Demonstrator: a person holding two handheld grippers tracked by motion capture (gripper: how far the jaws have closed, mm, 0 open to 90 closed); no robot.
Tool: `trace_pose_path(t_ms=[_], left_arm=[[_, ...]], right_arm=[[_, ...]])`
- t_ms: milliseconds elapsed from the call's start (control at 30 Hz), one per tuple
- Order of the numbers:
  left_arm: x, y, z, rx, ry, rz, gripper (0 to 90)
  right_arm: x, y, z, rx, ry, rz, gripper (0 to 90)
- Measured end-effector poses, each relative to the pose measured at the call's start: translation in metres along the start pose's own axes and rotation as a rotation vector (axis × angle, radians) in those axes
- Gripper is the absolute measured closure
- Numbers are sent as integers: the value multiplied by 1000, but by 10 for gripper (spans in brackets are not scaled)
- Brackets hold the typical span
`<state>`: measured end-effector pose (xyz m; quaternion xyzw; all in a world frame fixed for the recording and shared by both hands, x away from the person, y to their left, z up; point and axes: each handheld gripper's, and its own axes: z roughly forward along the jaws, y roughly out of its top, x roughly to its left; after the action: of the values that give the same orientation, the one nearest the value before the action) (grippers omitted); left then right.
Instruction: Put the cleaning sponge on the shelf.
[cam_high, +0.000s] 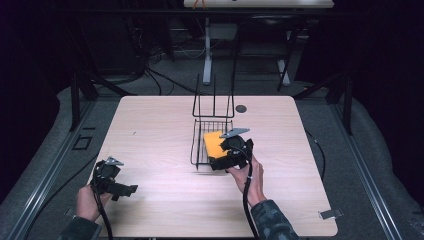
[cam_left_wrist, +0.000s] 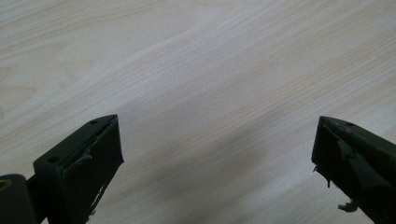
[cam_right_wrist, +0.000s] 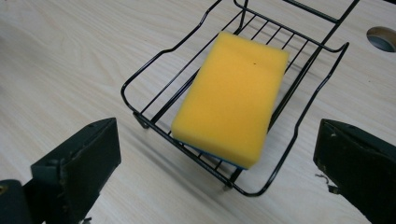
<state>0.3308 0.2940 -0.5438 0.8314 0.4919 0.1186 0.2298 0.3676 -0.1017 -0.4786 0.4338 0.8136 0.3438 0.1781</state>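
Note:
A yellow sponge (cam_right_wrist: 233, 98) with a thin blue underside lies flat in a black wire rack (cam_right_wrist: 140, 79) at the table's middle. In the high view the sponge (cam_high: 212, 141) shows in the rack (cam_high: 199, 145), partly covered by my right gripper (cam_high: 220, 162). That right gripper (cam_right_wrist: 217, 168) is open just in front of the rack, its jaws wide apart with nothing between them. My left gripper (cam_high: 129, 190) rests low over the table's near left part. Seen along its own jaws, the left gripper (cam_left_wrist: 217, 163) is open over bare wood.
The light wooden table (cam_high: 160, 120) has a round cable hole (cam_high: 241, 108) behind the rack. The rack's tall wire back (cam_high: 214, 102) stands upright at its far end. A small metal clip (cam_high: 331, 214) lies near the table's front right corner. Dark floor and frames surround the table.

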Motion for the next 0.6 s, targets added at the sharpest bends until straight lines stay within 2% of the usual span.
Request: trace_pose_path(t_ms=[233, 600], left_arm=[[1, 0, 0, 2, -7, 2, 18], [0, 0, 0, 10, -7, 1, 18]], right_arm=[[-8, -16, -28, -13, 6, -12, 0], [-25, -51, -57, 1, -42, -21, 0]])
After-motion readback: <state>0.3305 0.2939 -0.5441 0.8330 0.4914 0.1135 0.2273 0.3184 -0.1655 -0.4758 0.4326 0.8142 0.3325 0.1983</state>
